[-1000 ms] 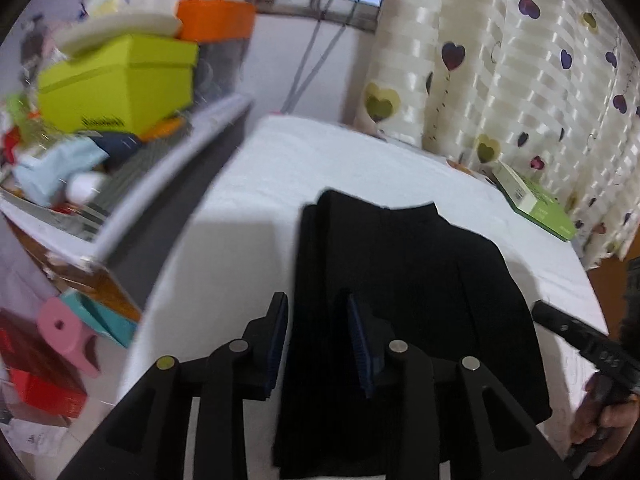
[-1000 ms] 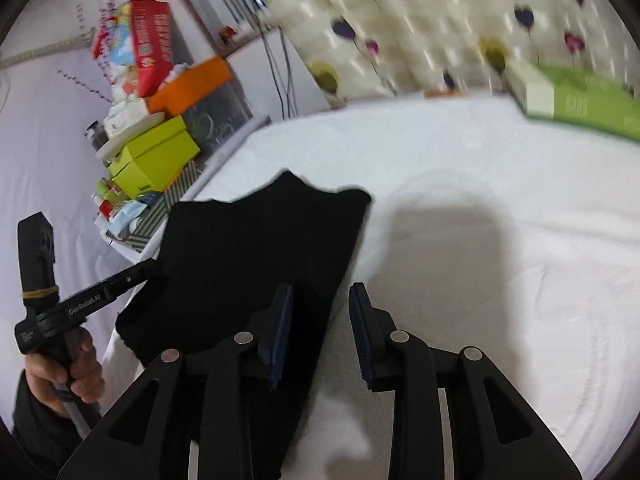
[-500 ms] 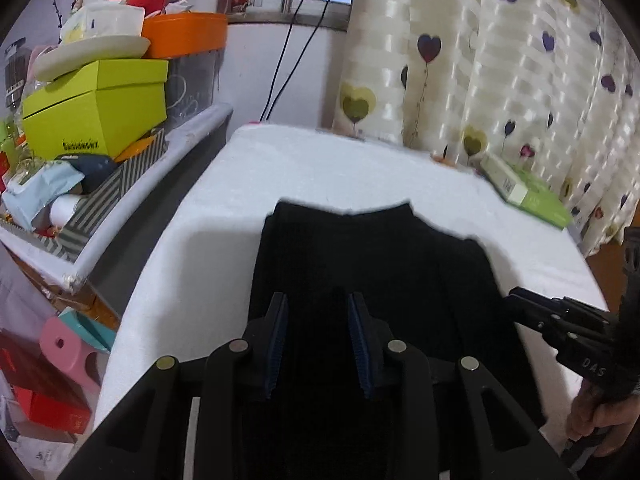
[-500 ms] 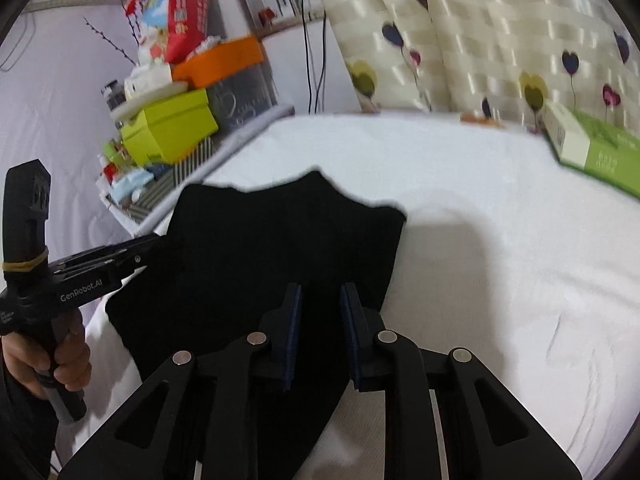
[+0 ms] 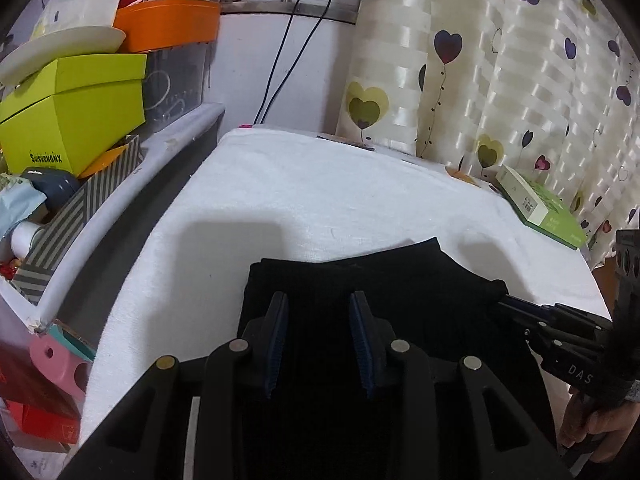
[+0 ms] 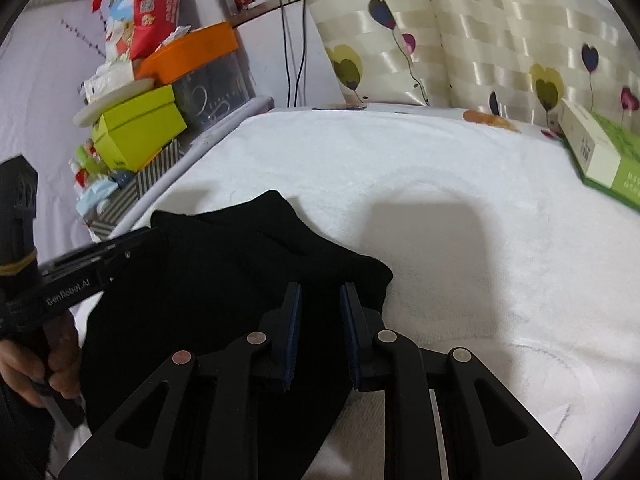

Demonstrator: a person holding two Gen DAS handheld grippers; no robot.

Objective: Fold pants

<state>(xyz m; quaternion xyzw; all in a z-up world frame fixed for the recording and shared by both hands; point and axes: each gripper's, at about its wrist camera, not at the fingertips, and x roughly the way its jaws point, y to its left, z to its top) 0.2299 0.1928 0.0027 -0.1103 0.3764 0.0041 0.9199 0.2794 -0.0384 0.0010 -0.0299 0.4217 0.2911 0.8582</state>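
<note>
Black pants [image 5: 360, 292] are seen folded on a white towel-covered surface [image 5: 320, 196], lying in the lower centre of the left wrist view and the lower left of the right wrist view [image 6: 224, 280].

The left gripper [image 5: 318, 312] is held low over the pants with its 2 blue-padded fingers [image 5: 278, 332] spread apart; dark fabric fills the gap between them, and whether the pads touch the cloth cannot be told. The right gripper [image 6: 320, 300] is positioned over the right edge of the pants, its 2 fingers [image 6: 294, 316] parted by a narrower gap, with black fabric beneath and between them; no pinch on the cloth can be confirmed.

In the left wrist view, the other gripper's tips are seen at the right edge of the frame, meeting the pants' far right corner, with a hand [image 5: 592, 432] on its handle at the lower right. In the right wrist view, a hand [image 6: 36, 364] is seen at the lower left, gripping the handle of the left tool.

A lime-green box [image 5: 76, 108] is stacked in the upper left of the left wrist view, with an orange lid [image 5: 168, 20] above it. A green and white carton [image 5: 540, 208] lies at the right, near a heart-patterned curtain [image 5: 480, 60]. 2 black cables [image 5: 288, 40] hang at the top centre.
</note>
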